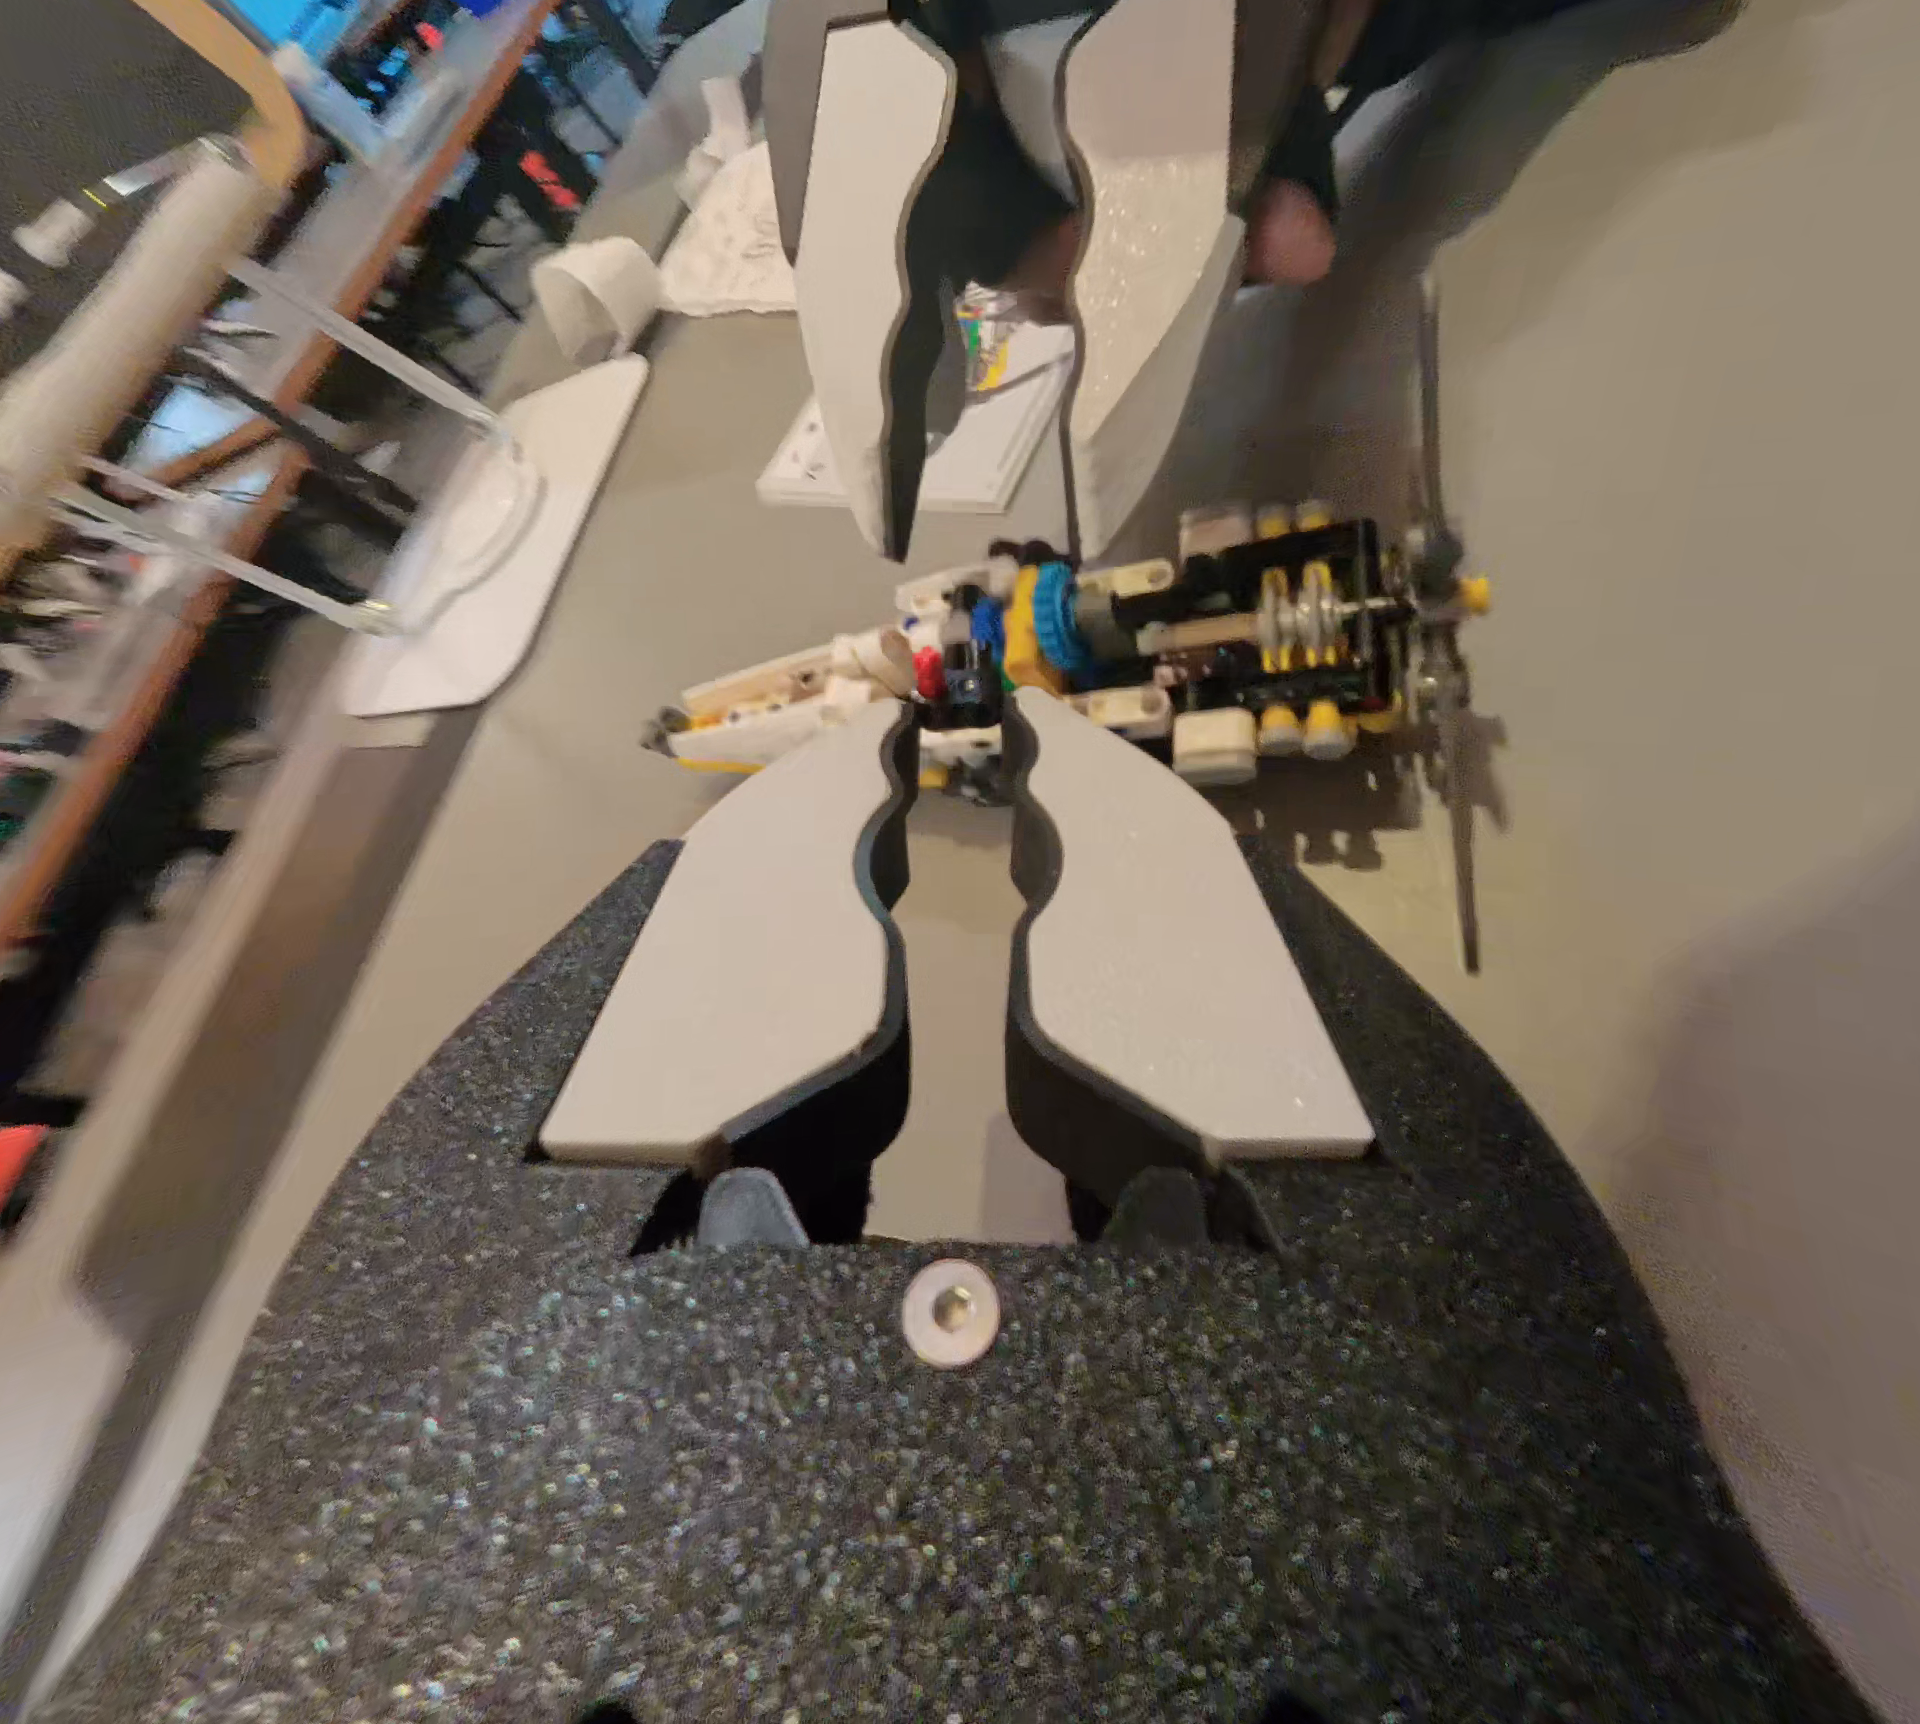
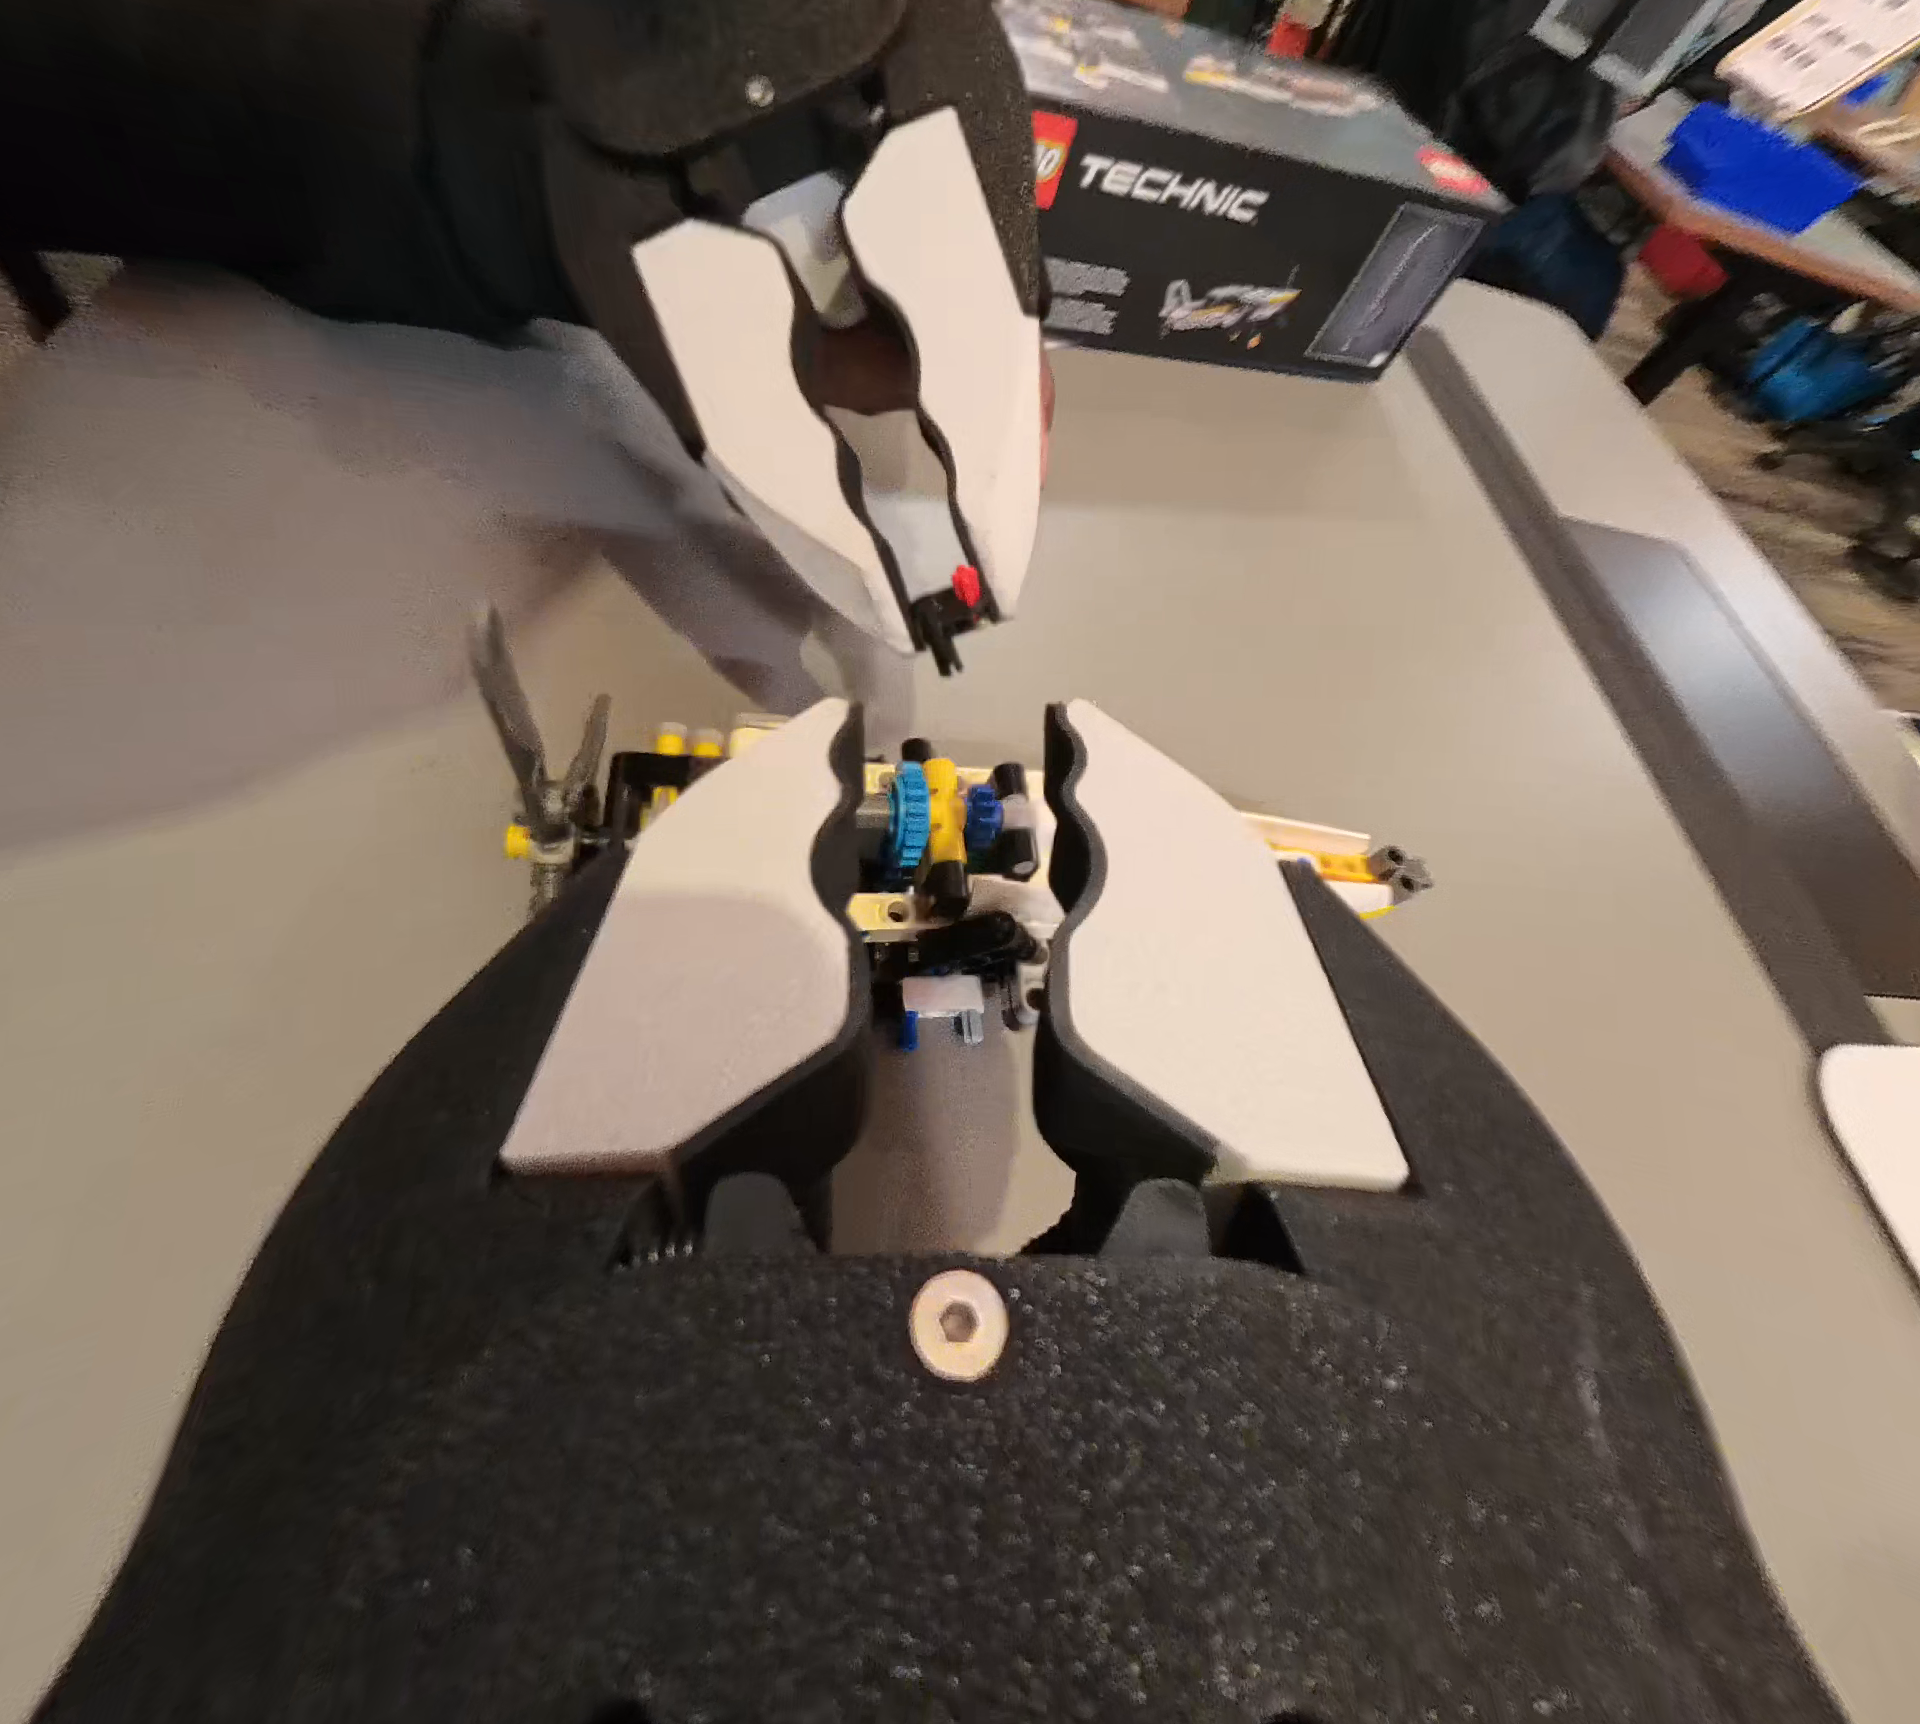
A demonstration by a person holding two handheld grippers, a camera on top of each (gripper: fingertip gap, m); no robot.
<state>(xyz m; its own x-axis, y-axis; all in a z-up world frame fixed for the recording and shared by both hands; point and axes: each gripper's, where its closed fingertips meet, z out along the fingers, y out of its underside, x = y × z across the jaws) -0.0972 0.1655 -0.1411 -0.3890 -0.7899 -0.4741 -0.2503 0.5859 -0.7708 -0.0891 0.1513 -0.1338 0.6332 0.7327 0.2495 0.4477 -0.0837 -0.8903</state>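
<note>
Left gripper (image 1: 958, 718), frame centre, pinches small black-and-red piece (image 2: 954, 609); right gripper (image 2: 954, 724) spread over brick model (image 1: 1195, 635). We judge model light, rigid, snap-fragile; grip black frame.

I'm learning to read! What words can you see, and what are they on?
I don't read writing out, but here is where it stands.
Black box: big white lettering and a red logo, clear.
White booklet: print too small to read.
Wall sheets: too blurred to read.
</note>
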